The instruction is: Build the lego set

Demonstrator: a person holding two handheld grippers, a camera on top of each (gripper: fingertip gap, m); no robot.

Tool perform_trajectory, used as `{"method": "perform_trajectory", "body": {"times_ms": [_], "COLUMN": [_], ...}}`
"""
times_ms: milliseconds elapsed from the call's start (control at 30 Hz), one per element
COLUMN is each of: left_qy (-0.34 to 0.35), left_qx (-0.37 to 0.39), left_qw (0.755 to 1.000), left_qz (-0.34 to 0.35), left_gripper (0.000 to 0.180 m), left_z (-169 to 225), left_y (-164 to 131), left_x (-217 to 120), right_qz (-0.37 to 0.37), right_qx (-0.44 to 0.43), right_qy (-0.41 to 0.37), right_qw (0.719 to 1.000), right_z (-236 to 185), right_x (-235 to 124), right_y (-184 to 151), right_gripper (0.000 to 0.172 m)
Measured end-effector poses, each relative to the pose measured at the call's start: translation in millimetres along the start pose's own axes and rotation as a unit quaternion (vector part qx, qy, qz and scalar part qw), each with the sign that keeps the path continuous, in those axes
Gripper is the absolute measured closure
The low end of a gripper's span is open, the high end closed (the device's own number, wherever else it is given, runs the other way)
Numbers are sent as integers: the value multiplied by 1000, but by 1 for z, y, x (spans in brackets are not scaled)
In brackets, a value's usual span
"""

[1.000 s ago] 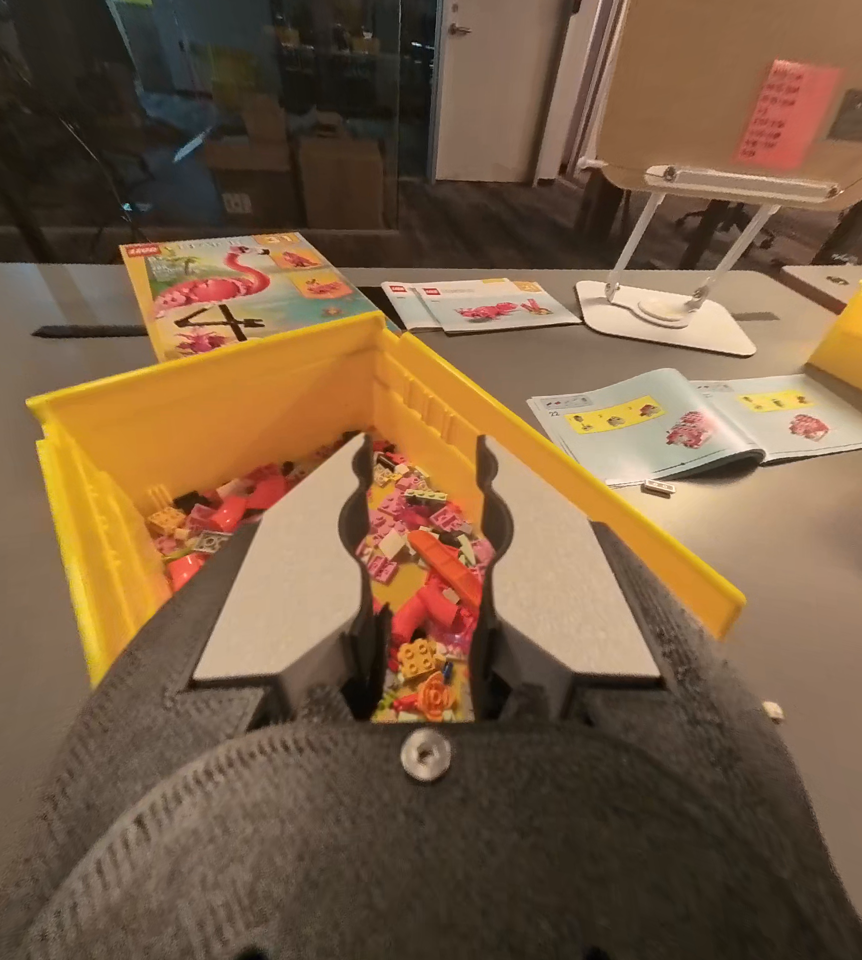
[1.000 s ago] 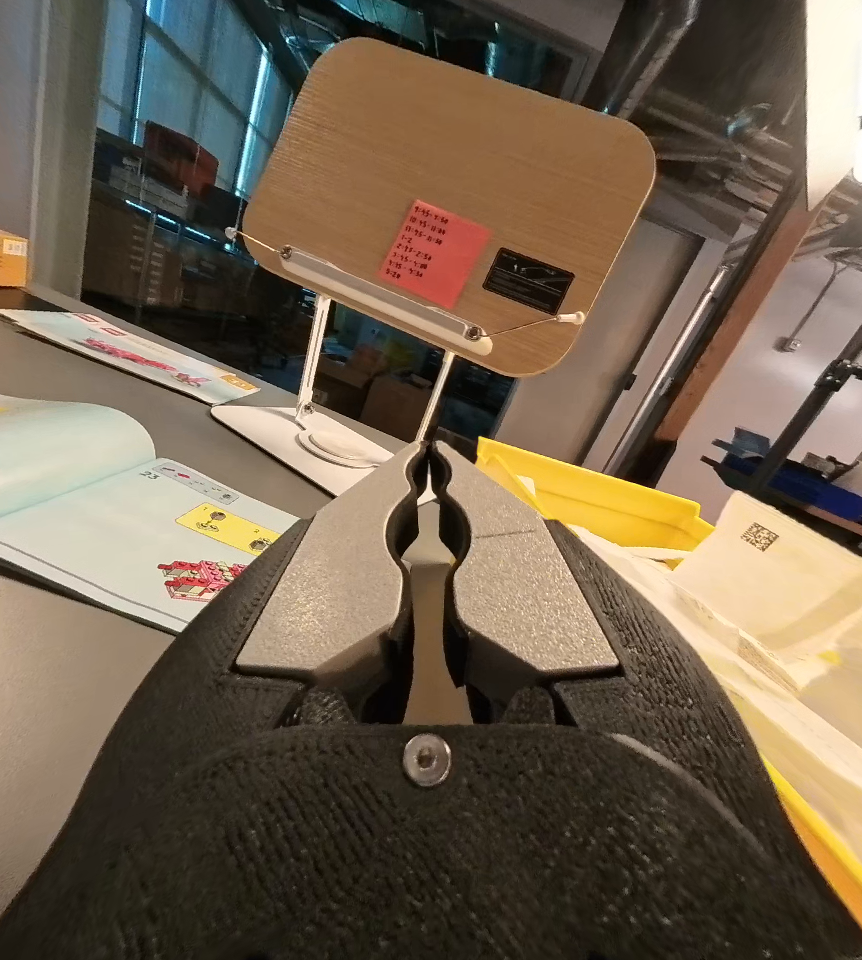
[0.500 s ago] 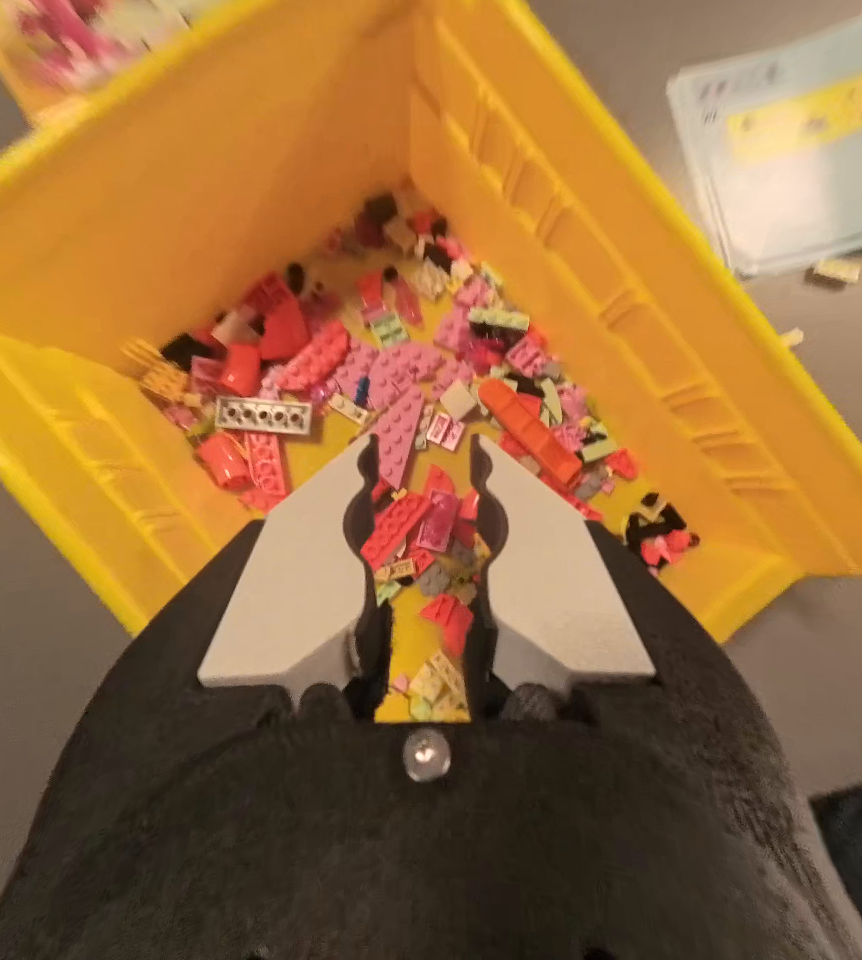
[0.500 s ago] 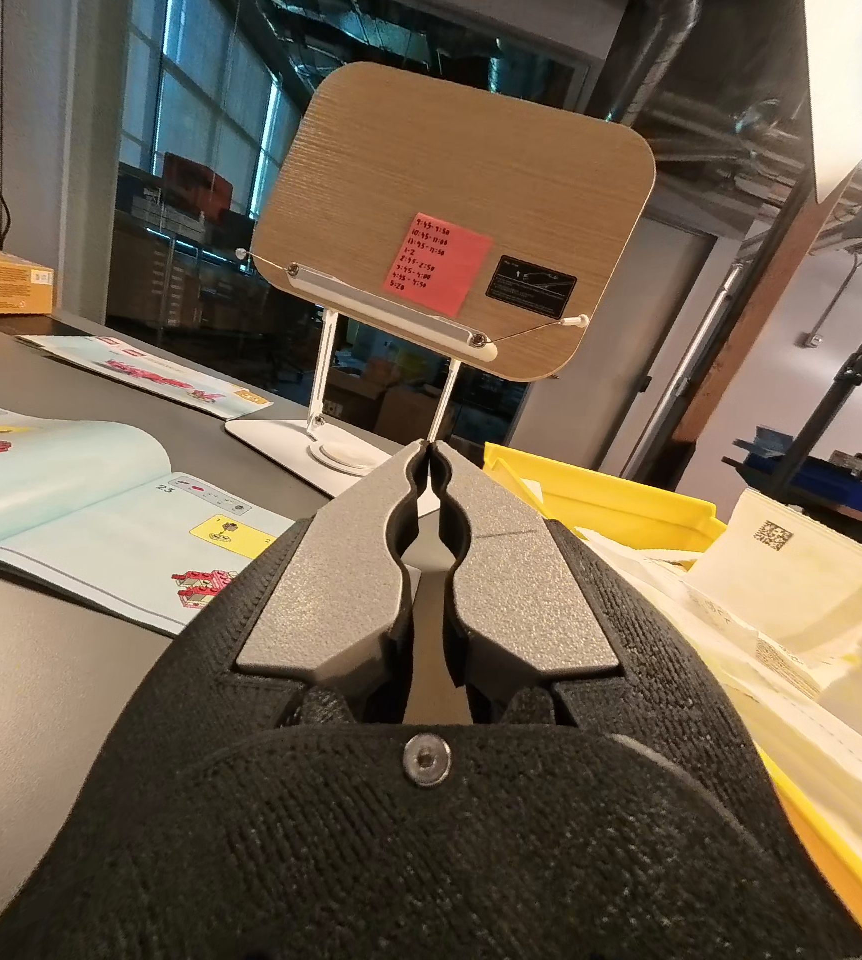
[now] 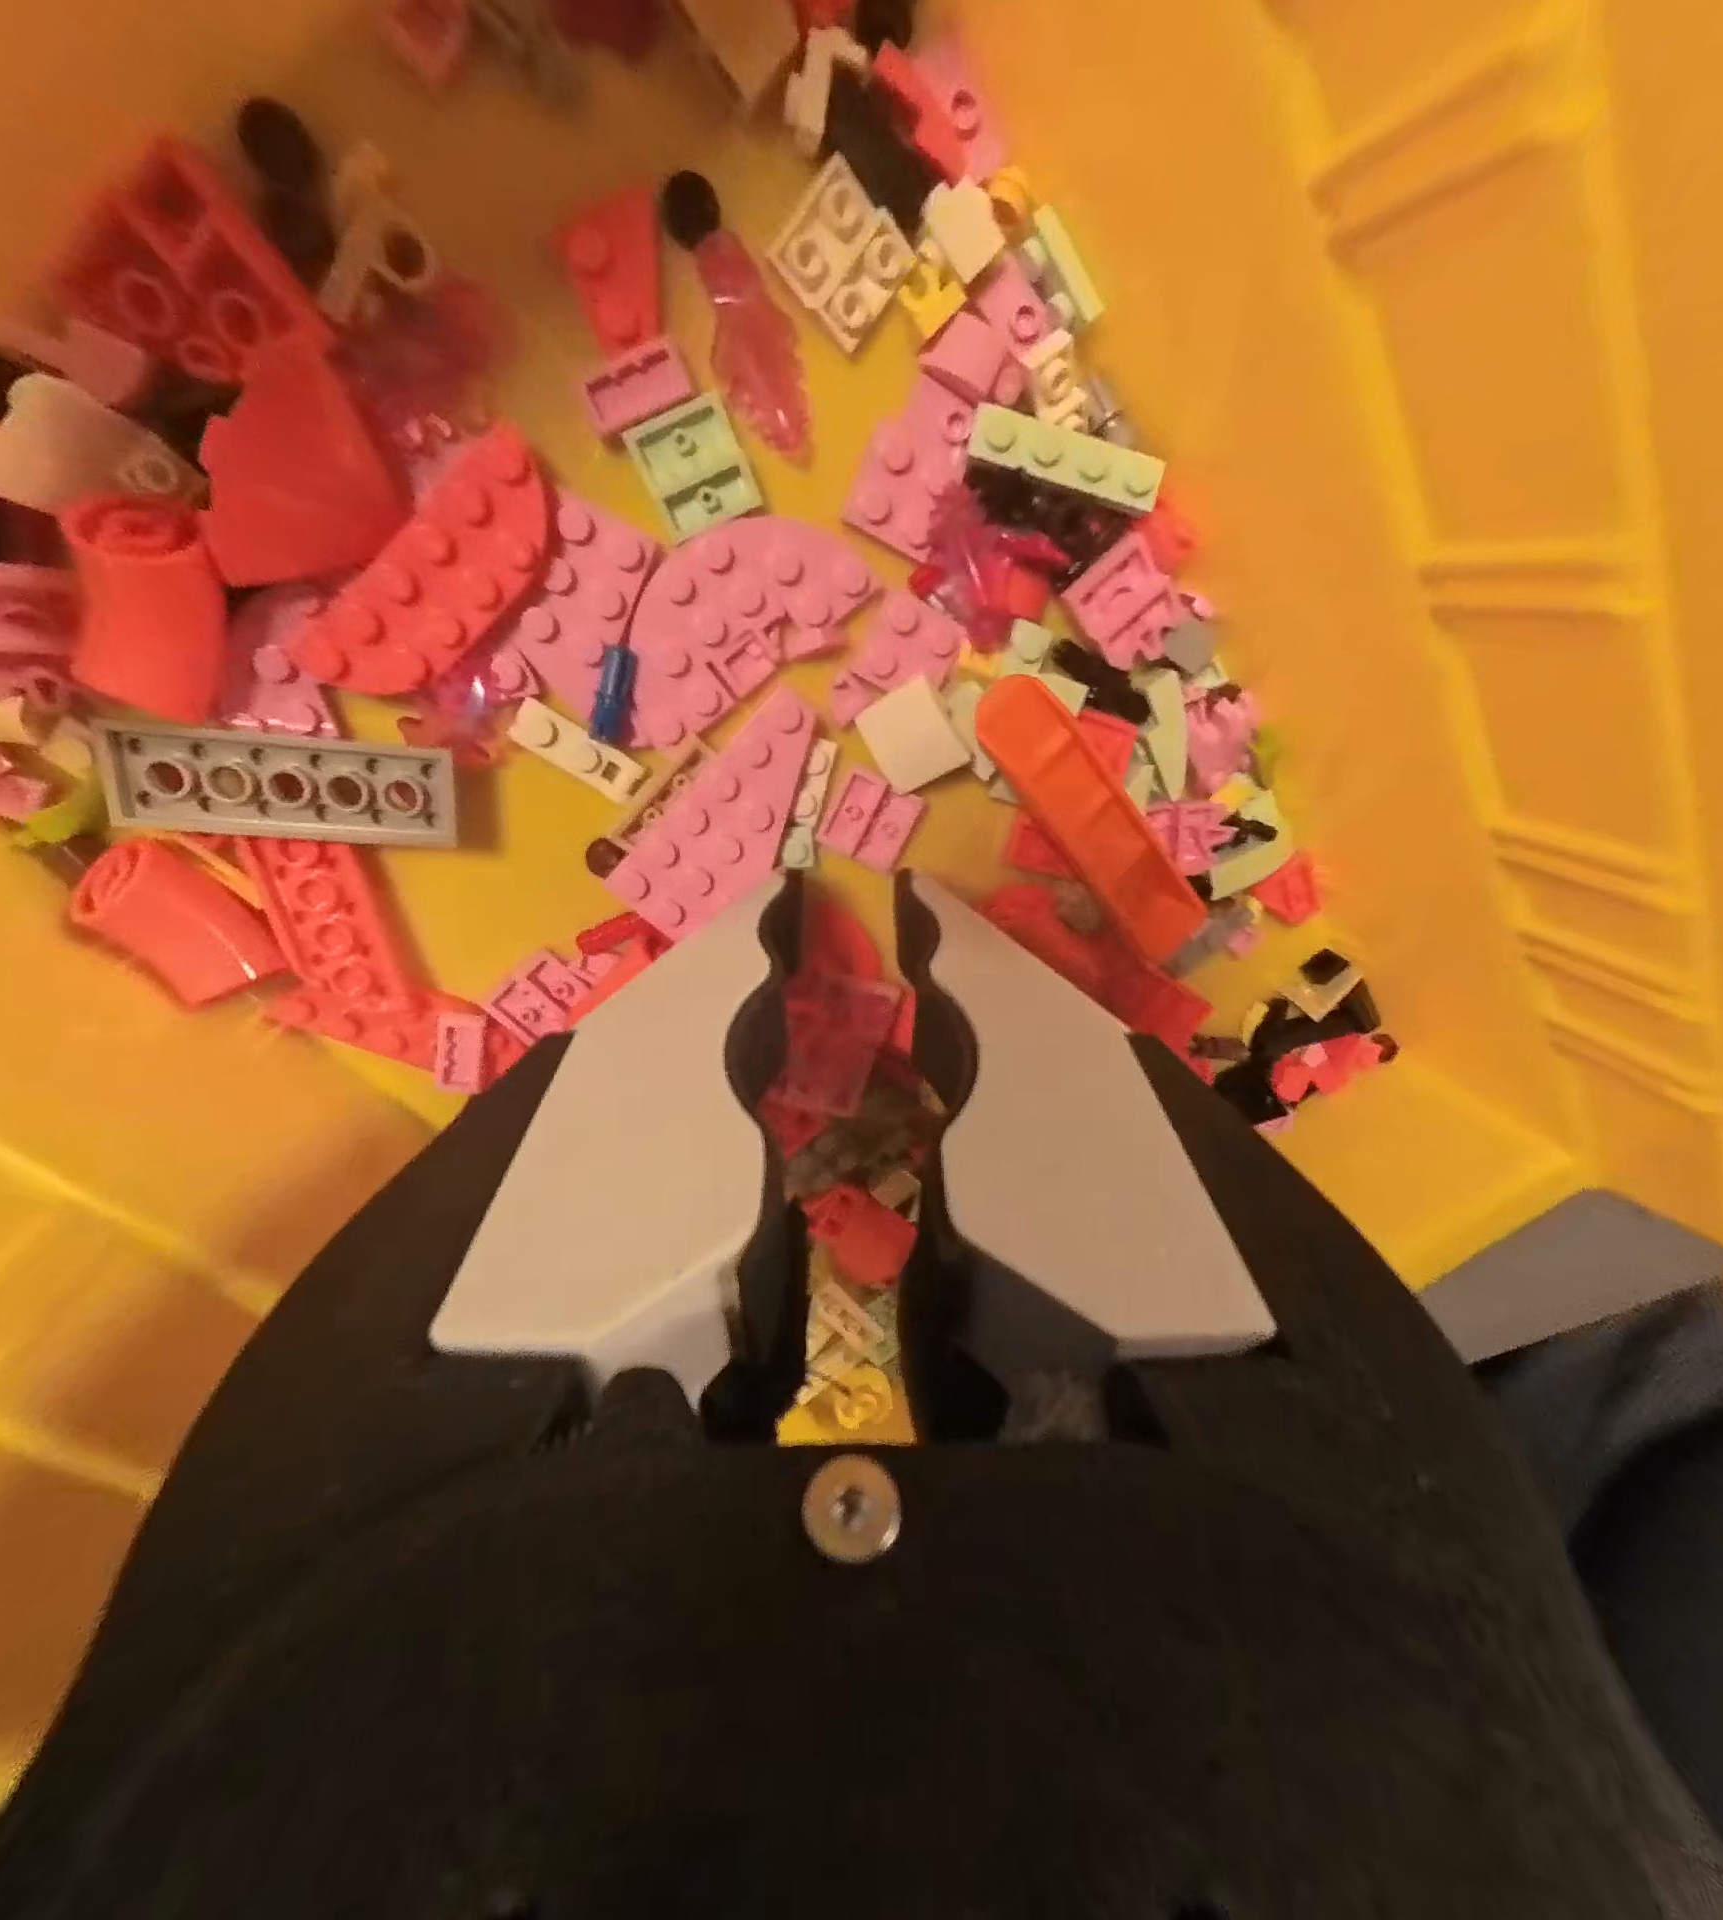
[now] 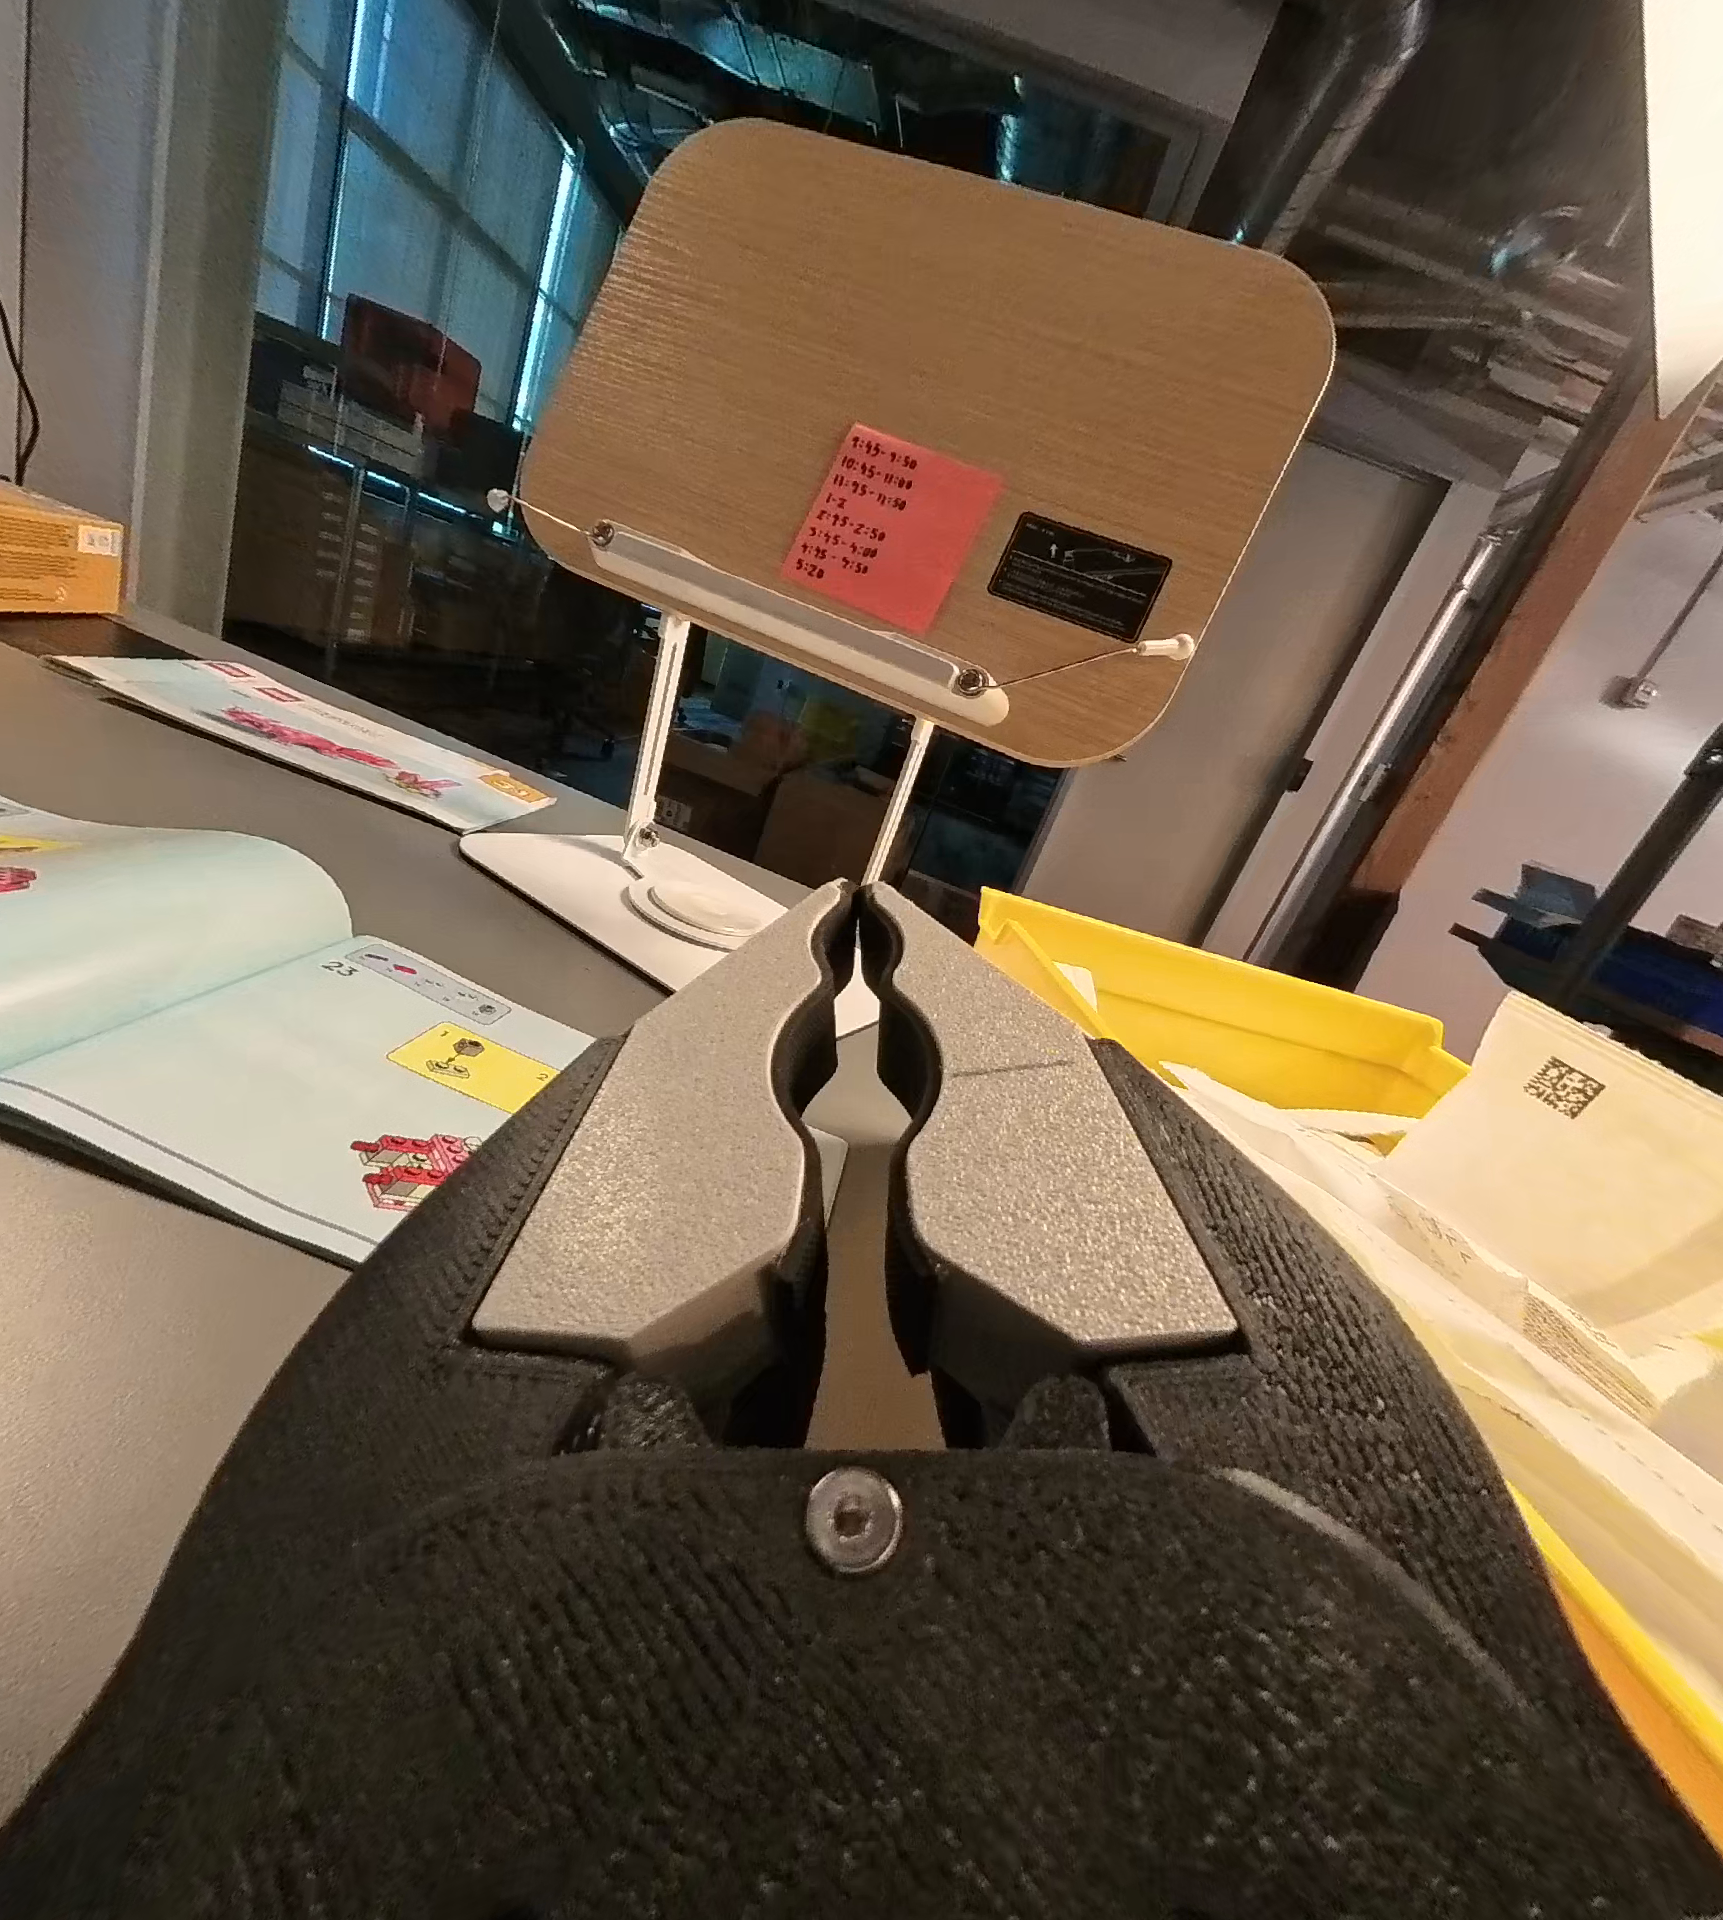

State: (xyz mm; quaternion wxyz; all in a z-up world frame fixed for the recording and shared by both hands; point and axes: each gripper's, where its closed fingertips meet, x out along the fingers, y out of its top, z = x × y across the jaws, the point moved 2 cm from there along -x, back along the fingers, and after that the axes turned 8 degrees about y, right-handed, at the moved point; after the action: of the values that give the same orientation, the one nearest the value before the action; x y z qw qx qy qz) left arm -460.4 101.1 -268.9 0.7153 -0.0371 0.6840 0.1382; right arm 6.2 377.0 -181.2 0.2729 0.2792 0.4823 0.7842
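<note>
My left gripper (image 5: 844,883) is down inside a yellow bin (image 5: 1459,520), just over a heap of pink, red and pale toy bricks. Its jaws stand narrowly apart. A red curved piece (image 5: 841,940) and a clear pink plate (image 5: 841,1023) lie between and under the fingers, and I see no pad pressing on them. A pink wedge plate (image 5: 722,821) lies just left of the tips, and a long orange piece (image 5: 1085,821) to the right. My right gripper (image 6: 857,896) is shut with nothing between its tips, low over the dark table (image 6: 109,1403).
A wooden book stand (image 6: 930,436) on a white base stands ahead of the right gripper. An open instruction booklet (image 6: 161,997) and a closed one (image 6: 317,738) lie at the left, with a yellow box (image 6: 5,551) behind. A second yellow bin (image 6: 1210,997) holds paper bags (image 6: 1615,1174). Left tips to right tips: about 55 cm.
My left gripper tipped down and dropped into the bin close to the bricks, and its jaws narrowed. My right gripper stayed shut and shifted only slightly.
</note>
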Motion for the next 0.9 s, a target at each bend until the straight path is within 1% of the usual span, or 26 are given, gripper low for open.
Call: {"method": "perform_trajectory", "body": {"times_ms": [67,200,333,400,467,533,633,700,767,800,833,900], "left_qy": [17,53,21,8,19,26,19,35,51,52,50,48], "left_qx": [0,-5,-12,-7,3,12,21,34,40,43,46,68], "left_qw": [1000,999,1000,1000,1000,999,999,998,996,992,985,963], "left_qz": [-1,3,11,13,13,16,24,32,68,107,156,254], "left_gripper": [164,157,154,156,162,165,167,167,167,167,167,168], "left_z": [-6,-20,-18,-15,-17,-18,-15,-16,-12,-5,5,35], "left_y": [2,7,10,10,9,8,9,10,19,28,38,55], "left_x": [1,2,2,3,5,6,6,2,-14,-30,-52,-100], "right_qz": [0,0,1,1,1,1,1,1,1,1,1,0], "right_qx": [0,-1,0,0,0,0,0,0,0,-1,-1,-3], "right_qy": [2,4,5,6,6,7,8,8,8,9,10,12], "right_qw": [1000,1000,1000,1000,1000,1000,1000,1000,1000,1000,1000,1000], "right_z": [0,-1,-1,-1,-1,-1,-2,-2,-2,-2,-3,-4], "right_x": [0,1,1,1,1,1,1,1,1,1,2,2], "right_y": [0,0,0,0,0,0,0,0,0,0,0,0], "right_gripper": [172,172,172,172,172,172,172,172,172,172,172,172]}}
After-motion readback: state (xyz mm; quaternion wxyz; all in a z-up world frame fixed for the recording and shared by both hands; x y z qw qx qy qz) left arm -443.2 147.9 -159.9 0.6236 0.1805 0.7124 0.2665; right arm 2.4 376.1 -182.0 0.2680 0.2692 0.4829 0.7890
